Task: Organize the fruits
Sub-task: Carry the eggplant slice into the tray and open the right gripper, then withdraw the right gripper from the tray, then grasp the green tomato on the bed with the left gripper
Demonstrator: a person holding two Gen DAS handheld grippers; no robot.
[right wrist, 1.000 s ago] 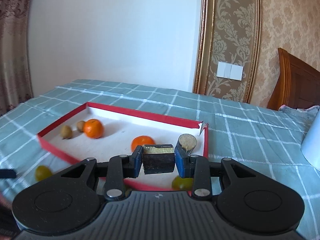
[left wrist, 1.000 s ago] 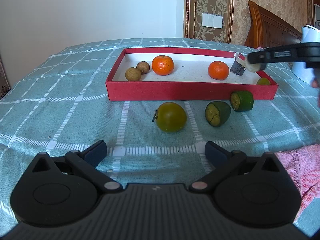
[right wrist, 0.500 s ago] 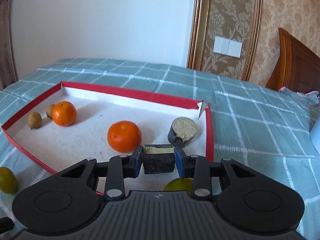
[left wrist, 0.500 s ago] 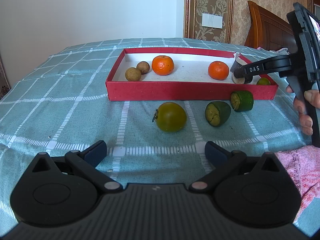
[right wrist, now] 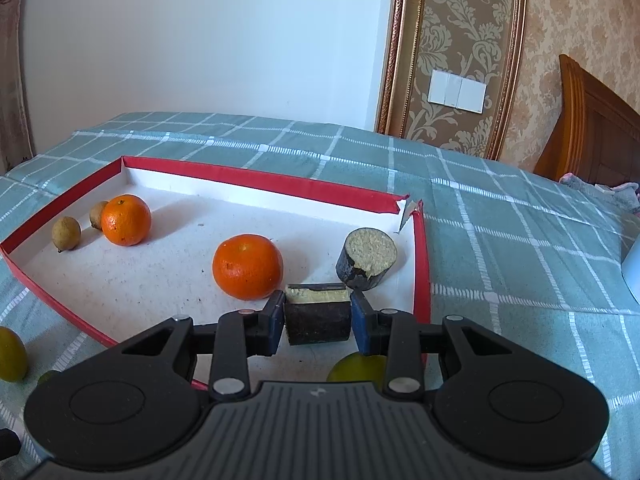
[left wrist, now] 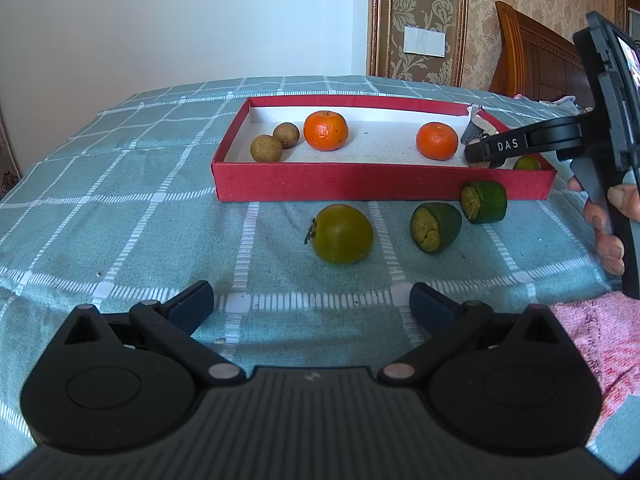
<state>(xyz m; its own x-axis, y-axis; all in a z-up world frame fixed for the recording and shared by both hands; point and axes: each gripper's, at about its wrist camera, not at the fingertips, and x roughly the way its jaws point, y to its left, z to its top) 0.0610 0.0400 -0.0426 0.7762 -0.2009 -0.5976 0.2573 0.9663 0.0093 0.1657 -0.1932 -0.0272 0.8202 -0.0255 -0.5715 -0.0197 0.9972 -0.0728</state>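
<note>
Dark-skinned cut fruit chunk with pale yellow flesh (right wrist: 318, 318): clamped between the two blue pads of the right gripper (right wrist: 319, 322), jaws closed snug on its sides. It now sits low inside the red cardboard tray with white floor (right wrist: 256, 179), at the right end. A second before, it rode higher and nearer the front wall; half a second ago it was already over the tray floor. Whether it touches the floor, cannot tell.

Just beyond it: matching dark chunk, cut face up (right wrist: 368, 258), resting close to the tray's torn right corner. To the left, near orange mandarin (right wrist: 247, 266), almost beside the held piece. Farther left, second mandarin (right wrist: 126, 220) and two small brown longans (right wrist: 66, 233).

Under the right gripper a small yellow-green round fruit (right wrist: 358, 366) shows in part, inside the tray near the front wall.

Left gripper (left wrist: 312, 306): jaws spread wide, nothing held, hovering over the teal checked bedspread (left wrist: 120, 216); no shift across the second.

Outside the tray, in front: large green persimmon-like fruit (left wrist: 341, 234) and two green cut pieces (left wrist: 435, 227), (left wrist: 483, 202).

Judgement: placement of this chunk beside its partner looks near complete; release seems next. Three fruits remain to gather, with the open left gripper nearest the persimmon-like one.
</note>
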